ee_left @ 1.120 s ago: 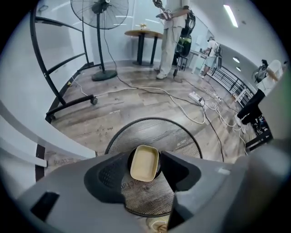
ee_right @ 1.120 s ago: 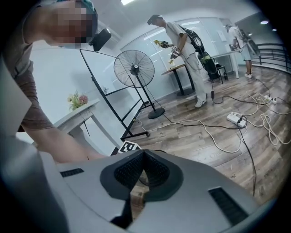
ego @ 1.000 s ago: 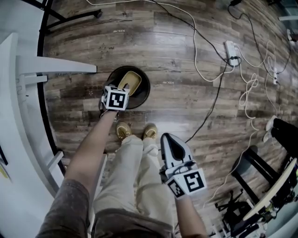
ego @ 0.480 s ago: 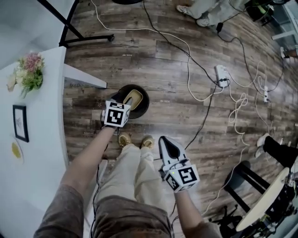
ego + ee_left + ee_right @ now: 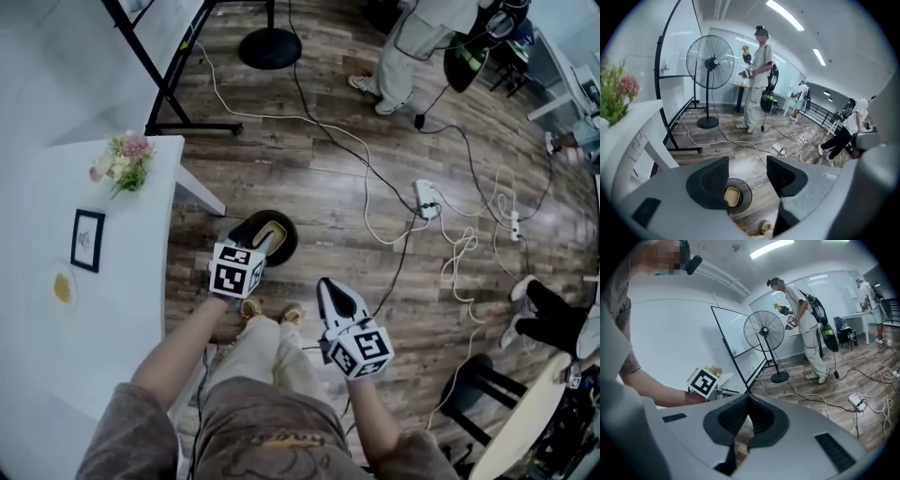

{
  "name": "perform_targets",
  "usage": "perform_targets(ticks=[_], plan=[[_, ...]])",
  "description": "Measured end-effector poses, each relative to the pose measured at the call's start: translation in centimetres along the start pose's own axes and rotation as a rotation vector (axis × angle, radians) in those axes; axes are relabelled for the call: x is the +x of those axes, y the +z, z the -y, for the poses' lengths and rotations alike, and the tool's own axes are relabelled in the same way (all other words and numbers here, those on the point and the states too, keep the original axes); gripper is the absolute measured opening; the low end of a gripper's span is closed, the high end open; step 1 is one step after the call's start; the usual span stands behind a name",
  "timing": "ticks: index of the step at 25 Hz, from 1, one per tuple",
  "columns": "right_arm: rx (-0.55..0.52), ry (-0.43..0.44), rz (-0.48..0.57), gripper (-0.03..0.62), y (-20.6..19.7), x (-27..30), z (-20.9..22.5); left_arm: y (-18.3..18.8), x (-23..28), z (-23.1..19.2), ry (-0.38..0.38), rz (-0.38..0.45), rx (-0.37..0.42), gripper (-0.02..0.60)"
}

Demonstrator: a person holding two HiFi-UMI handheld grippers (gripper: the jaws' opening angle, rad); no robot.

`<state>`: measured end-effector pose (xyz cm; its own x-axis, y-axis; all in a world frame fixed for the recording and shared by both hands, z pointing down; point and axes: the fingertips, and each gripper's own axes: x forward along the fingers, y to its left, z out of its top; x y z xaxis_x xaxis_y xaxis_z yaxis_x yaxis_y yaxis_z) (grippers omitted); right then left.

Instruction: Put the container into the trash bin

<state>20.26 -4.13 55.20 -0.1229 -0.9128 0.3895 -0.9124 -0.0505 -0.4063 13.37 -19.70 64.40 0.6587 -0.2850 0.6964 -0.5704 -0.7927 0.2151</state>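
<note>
A tan container [image 5: 269, 234] lies inside the round black trash bin [image 5: 281, 247] on the wood floor, just ahead of the person's shoes. In the left gripper view the same container [image 5: 732, 197] shows down in the bin [image 5: 746, 199] between the jaws. My left gripper [image 5: 242, 246] hangs above the bin's near left side, open and holding nothing. My right gripper [image 5: 337, 298] is off to the right over the floor, shut with nothing in it. In its own view the right gripper [image 5: 749, 412] has its pads pressed together.
A white table [image 5: 56, 328] with a flower bunch [image 5: 120, 161], a small framed picture [image 5: 87, 240] and a yellow saucer [image 5: 62, 288] fills the left. Cables and a power strip [image 5: 427, 200] trail over the floor. A fan base [image 5: 269, 47], another person [image 5: 412, 37] and a stool [image 5: 478, 398] stand around.
The head view has lifted and pulled back, so the table top, fan base and another person came into sight. Both grippers have risen with it, and the container stays in the bin.
</note>
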Motion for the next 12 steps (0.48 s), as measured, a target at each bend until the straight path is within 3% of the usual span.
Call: perform_targets(ticks=[6, 12], plan=[[-0.056, 0.039, 0.024, 0.002, 3.8, -2.1, -3.9, 6.3, -9.0, 2.1, -0.027, 0.146, 0.003, 0.236], [-0.104, 0.057, 0.061, 0.002, 7.7, -4.7, -7.2, 10.2, -17.6, 4.2, -0.048, 0.267, 0.031, 0.236]])
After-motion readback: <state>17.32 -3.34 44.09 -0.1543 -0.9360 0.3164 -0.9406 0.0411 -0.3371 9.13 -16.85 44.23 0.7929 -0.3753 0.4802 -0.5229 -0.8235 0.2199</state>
